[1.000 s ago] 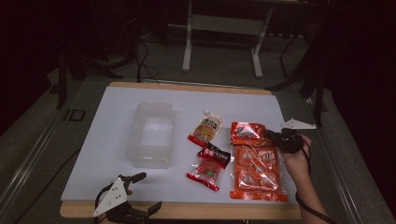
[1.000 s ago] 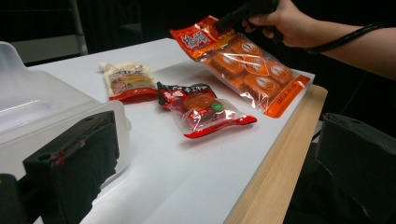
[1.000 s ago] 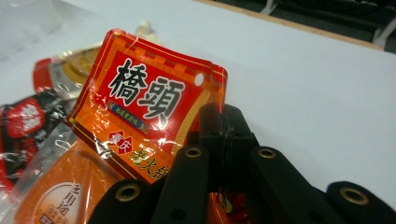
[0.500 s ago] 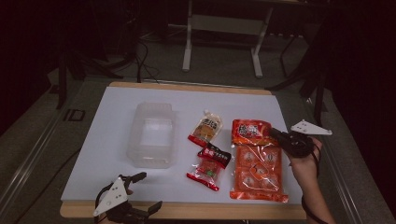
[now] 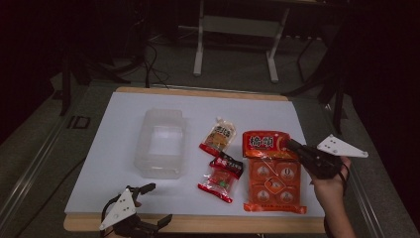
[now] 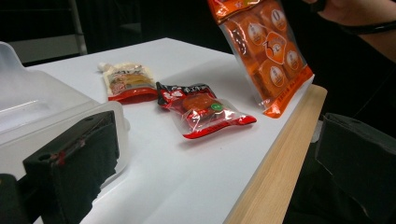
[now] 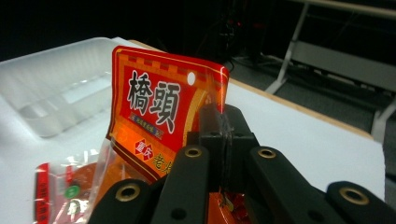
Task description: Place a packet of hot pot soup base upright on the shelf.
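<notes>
Right gripper (image 5: 292, 145): your jaws are clamped tight on the top edge of the large orange bag (image 5: 271, 171), at its right corner by the red header.
Large orange bag: it hangs from your grip near the table's right side, top lifted; in the left gripper view it stands tilted with its lower end at the white tabletop (image 5: 124, 124), close to the wooden front edge.
Left gripper (image 5: 146, 203): your jaws stand wide apart with nothing between them, low at the front left corner of the table.
Red snack packet (image 5: 221, 178): lies flat just left of the orange bag, apart from it.
Pale sauce pouch (image 5: 218, 136): lies behind the red packet, its red end toward it; whether they touch, you cannot tell.
Clear plastic box (image 5: 161, 143): sits open on the left half, well apart from the bag, with the two small packets in between.
</notes>
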Demonstrator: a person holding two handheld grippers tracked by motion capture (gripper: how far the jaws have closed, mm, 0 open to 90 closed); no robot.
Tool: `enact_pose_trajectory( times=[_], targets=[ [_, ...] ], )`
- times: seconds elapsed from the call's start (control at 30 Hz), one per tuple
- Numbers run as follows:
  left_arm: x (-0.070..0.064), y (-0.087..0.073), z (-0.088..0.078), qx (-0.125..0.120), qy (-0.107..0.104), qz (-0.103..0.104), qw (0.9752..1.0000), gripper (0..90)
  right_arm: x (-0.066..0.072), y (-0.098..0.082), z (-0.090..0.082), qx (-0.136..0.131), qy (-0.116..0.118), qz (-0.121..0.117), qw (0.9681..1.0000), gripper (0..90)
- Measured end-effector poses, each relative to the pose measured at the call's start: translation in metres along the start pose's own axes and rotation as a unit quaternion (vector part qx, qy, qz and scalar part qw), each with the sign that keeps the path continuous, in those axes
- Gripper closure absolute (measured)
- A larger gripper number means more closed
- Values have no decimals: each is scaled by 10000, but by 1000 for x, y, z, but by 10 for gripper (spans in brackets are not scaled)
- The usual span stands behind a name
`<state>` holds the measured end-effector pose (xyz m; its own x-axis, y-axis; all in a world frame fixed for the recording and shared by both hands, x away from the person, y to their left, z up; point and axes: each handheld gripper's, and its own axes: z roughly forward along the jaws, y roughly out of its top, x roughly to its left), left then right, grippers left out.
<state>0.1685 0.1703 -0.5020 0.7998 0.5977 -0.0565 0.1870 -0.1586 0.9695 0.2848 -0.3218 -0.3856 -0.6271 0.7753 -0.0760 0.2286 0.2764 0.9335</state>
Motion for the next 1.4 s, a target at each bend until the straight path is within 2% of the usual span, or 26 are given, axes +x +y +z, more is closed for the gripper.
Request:
enact_pose_trajectory(
  times=[0.23, 0.53, 0.63, 0.7, 0.8, 1.0, 1.1, 1.23, 1.4],
  targets=[
    [0, 0, 0, -14, -3, 11, 10000, 0, 21, 8, -17, -271, 137, -338, 9990, 891],
    [-3, 2, 2, -26, -58, -7, 10000, 0, 35, 18, -34, -599, 354, -381, 9968, 891],
    [-4, 2, 4, 4, -77, 13, 10000, 0, 40, 25, -36, -703, 424, -438, 9957, 892],
    [-5, 3, 5, 2, -85, 56, 9999, 0, 45, 30, -35, -732, 384, -534, 9951, 892],
    [-4, 6, 5, -72, -85, 8, 9999, 0, 50, 37, -30, -744, 335, -624, 9947, 893],
    [-2, 15, 12, -118, -110, 13, 9999, 0, 56, 54, -28, -850, 345, -694, 9934, 892],
    [-3, 22, 20, -111, -174, 103, 9997, 0, 62, 62, -29, -922, 436, -724, 9922, 892],
    [-4, 36, 33, -189, -295, 207, 9992, 0, 72, 73, -31, -996, 700, -793, 9894, 892],
    [-1, 53, 46, -261, -406, 175, 9987, 0, 85, 84, -35, -1136, 963, -899, 9847, 891]
  ],
)
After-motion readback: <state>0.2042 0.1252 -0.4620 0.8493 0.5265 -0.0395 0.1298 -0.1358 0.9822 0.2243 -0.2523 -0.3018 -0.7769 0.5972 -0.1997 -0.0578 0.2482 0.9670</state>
